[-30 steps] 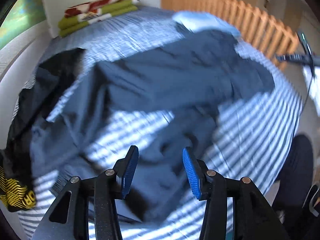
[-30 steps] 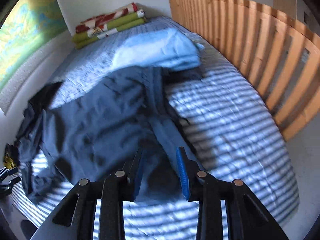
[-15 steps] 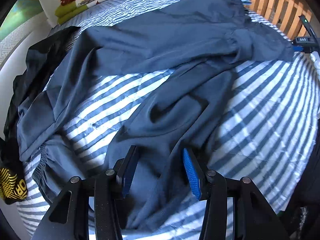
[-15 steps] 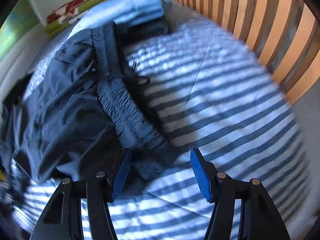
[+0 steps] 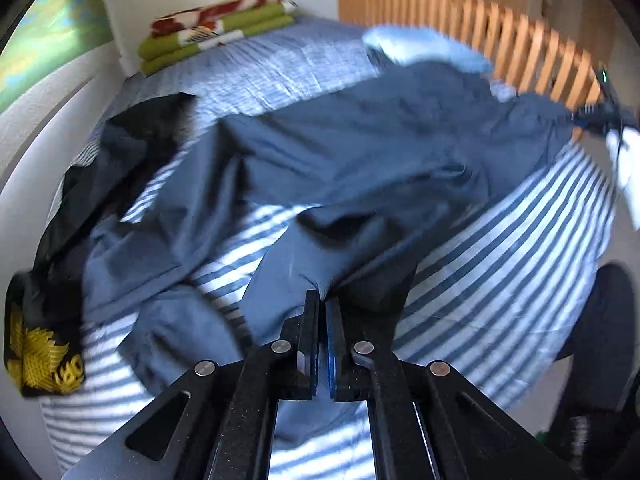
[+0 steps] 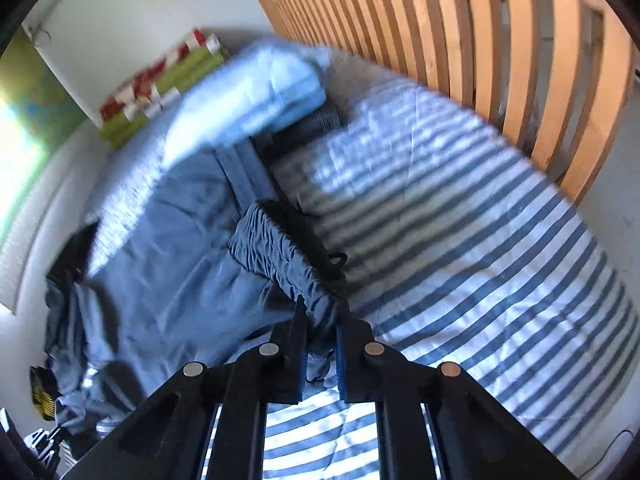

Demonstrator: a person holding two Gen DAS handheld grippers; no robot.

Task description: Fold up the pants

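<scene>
- Left gripper (image 5: 322,300): jaws pressed nearly together, a thin fold of the pants (image 5: 360,152) pinched at the tips, on the leg nearest the camera.
- Right gripper (image 6: 320,316): jaws closing, the gathered waistband (image 6: 280,252) bunched between the pads; fabric is seen hanging down btwn them.
- Pants: dark blue, spread loosely across the bed (image 5: 520,248), crumpled, not yet folded. Legs are seen running toward the left side in the left view, w/ striped cover showing btwn them.
- Waistband end is lifted slightly off the cover near the right gripper; a black drawstring (image 6: 336,258) lies just beside it.
- Bed cover: blue-and-white stripes, lit w/ bars of sunlight.
- Light blue pillow (image 6: 256,92) is seen at the far side, touching the pants' upper edge.
- Slatted wooden rail (image 6: 500,40) stands along the bed's right edge.
- Folded blankets (image 5: 216,28), green w/ red-and-white pattern, are stacked at the far end against the wall, well apart from the pants.
- Black garment (image 5: 152,128) lies at the left side, partly under the pants; a black-and-yellow printed item (image 5: 36,352) hangs at the near left edge.
- Both views are blurred; finer detail can't be told.
</scene>
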